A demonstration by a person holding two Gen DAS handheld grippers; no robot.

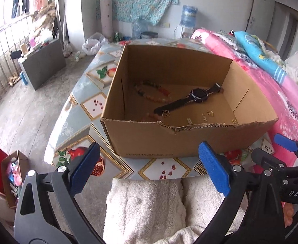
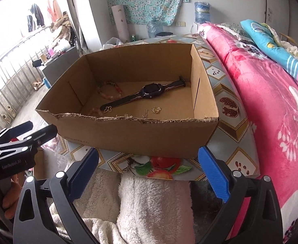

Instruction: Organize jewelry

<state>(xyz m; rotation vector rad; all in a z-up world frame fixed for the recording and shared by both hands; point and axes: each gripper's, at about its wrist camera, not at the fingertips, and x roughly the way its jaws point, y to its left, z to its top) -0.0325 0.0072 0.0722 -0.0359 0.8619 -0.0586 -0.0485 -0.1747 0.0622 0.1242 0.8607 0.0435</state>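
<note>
Both tongs hang apart and empty short of the table's near edge: left gripper (image 1: 149, 172), then right gripper (image 2: 149, 172). Inside the box (image 1: 189, 140), from left to right, lie a bead bracelet (image 1: 153, 92), 1 watch (image 1: 191, 97) and small gold pieces (image 1: 206, 114) near the front wall. The next reach probably needs to clear that torn front rim and come down steeply on 1 piece only.

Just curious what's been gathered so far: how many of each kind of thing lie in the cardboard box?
Black watch: 1
Beaded bracelets: 2, one half hidden by the box front wall
Small gold pieces: 5 visible
Total: 8
</note>
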